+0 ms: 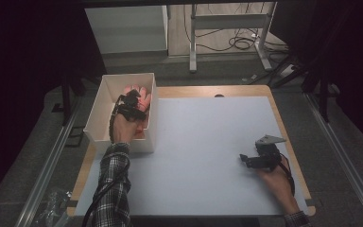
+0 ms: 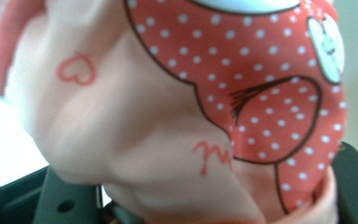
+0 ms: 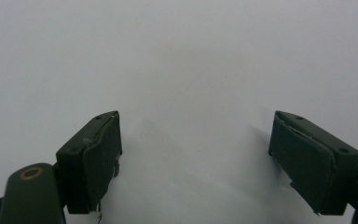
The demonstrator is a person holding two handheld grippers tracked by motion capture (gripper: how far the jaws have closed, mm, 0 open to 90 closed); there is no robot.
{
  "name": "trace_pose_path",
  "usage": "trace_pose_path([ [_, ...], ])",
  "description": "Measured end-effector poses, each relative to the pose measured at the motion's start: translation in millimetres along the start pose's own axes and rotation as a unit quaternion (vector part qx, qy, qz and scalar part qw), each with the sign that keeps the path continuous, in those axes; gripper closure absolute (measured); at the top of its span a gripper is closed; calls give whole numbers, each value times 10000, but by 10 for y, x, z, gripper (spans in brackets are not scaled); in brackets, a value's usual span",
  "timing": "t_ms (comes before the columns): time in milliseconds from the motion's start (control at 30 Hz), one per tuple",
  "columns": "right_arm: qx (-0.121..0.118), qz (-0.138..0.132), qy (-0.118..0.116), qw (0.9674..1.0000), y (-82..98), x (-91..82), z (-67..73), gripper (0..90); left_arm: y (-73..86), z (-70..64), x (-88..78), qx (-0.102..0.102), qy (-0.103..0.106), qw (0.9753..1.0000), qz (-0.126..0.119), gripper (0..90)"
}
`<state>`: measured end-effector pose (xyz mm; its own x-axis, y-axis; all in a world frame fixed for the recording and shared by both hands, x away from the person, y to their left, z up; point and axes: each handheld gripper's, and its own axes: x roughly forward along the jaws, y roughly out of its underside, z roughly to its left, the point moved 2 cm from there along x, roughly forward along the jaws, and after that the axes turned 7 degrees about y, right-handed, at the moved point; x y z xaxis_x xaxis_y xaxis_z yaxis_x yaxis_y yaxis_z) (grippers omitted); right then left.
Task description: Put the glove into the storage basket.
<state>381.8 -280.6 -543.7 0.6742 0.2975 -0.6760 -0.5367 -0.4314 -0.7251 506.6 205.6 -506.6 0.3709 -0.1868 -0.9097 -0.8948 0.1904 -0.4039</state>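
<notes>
L gripper point(image 1: 133, 105) reaches down into white box point(image 1: 99, 106) at table's point(image 1: 208, 142) far-left corner; pink cloth w/ red polka-dot print point(image 2: 242, 84) bunches between its jaws, apparently still pinched, though the close, blurred view hides pad contact. R gripper point(image 1: 250, 160) rests over bare white surface near right edge, jaws wide apart, nothing between. To finish well: lower cloth fully inside box walls, open wide, lift straight up w/o snagging fabric.

We take the box point(image 1: 99, 106) as landmark, at the table's point(image 1: 203, 142) far left corner. Inside it lies the cloth point(image 1: 139, 94), the left gripper point(image 1: 131, 105) upon it. The right gripper point(image 1: 253, 158) sits well right of the box, nearer us.
</notes>
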Motion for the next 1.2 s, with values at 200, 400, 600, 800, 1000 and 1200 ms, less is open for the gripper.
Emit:
trace_pose_path([
  [200, -1, -1, 1, 10000, 0, 0, 0, 173, 0, -11, 62, 79, -44, 9998, 187, 243],
  [400, 0, -1, 1, 10000, 0, 0, 0, 172, -8, 22, 35, -68, -100, 9999, 25, 82],
  [600, -1, 0, -1, 10000, 0, 0, 0, 172, -6, 49, -70, -79, -75, 9997, -223, 27],
  [800, -1, 1, 0, 10000, 0, 0, 0, 172, -5, 38, -182, -17, 32, 9989, -463, 26],
  [1000, -2, 0, 1, 10000, 0, 1, 0, 173, 5, -8, -376, 200, 0, 9973, -703, 24],
  [1200, -2, 2, 2, 10000, 0, 0, 0, 172, 5, -42, -590, 317, 36, 9951, -940, 23],
])
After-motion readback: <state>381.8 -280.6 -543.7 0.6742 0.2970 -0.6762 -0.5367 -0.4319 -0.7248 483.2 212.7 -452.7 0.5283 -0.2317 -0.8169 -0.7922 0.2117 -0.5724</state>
